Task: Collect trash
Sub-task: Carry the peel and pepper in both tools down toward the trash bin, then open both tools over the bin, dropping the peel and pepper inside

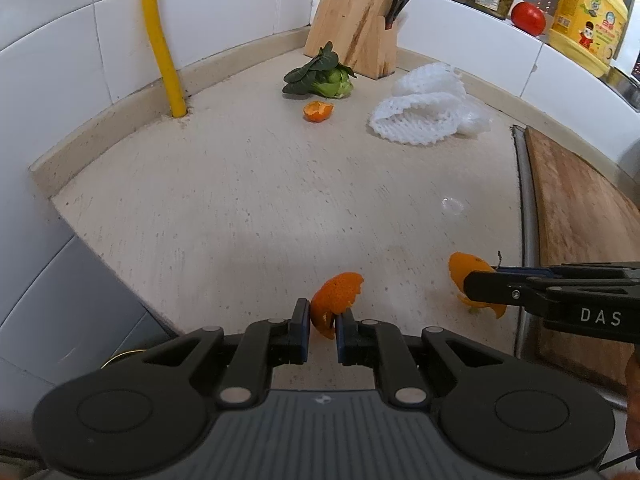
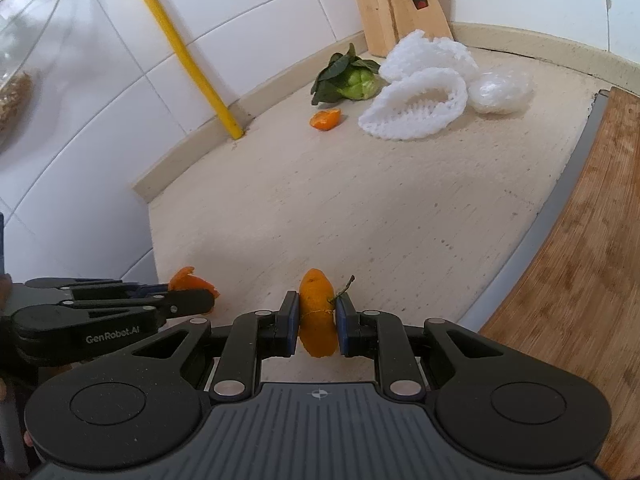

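A pale stone counter [image 1: 248, 208] runs into a tiled corner, with foam netting [image 1: 420, 116], a leafy stalk and a small peel scrap [image 1: 318, 111] still lying there. The left gripper [image 1: 323, 322] is clamped on curled orange peel [image 1: 336, 300]; the right gripper [image 2: 317, 320] is clamped on stemmed peel [image 2: 316, 312]. Both loads seem ready for carrying off, but no bin shows.
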Demonstrator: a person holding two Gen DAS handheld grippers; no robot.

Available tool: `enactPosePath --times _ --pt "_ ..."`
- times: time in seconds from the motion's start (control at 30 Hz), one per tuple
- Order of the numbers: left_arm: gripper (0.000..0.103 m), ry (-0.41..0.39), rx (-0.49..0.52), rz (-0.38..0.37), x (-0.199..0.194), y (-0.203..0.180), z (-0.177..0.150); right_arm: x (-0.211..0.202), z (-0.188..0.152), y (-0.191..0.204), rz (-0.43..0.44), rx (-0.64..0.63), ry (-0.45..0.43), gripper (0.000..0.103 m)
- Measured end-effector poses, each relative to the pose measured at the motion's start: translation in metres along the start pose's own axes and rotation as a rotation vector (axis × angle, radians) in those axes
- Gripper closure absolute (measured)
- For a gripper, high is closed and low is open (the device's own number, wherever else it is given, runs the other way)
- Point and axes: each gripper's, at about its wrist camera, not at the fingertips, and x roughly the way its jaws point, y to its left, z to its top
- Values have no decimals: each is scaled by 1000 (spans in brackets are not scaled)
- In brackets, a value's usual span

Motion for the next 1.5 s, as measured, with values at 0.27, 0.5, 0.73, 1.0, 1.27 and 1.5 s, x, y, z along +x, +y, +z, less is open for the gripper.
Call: enactPosePath --times 0.27,0.5,0.73,1.0,1.27,1.5 --pt "93 -7 0 -9 -10 5 -9 -2 -9 14 2 -6 7 78" --pt "93 -10 -18 -7 -20 17 -20 -1 -15 32 13 -23 21 78" --pt "93 -18 -57 14 -32 37 -32 8 -16 57 47 -64 51 78" --pt "93 -21 -125 57 -48 71 -51 23 -18 90 98 -124 88 78" --pt "93 -22 -190 102 -61 100 -70 39 -22 123 149 -185 131 78" --pt "93 -16 -251 155 -72 129 -87 58 -28 155 202 -242 180 78"
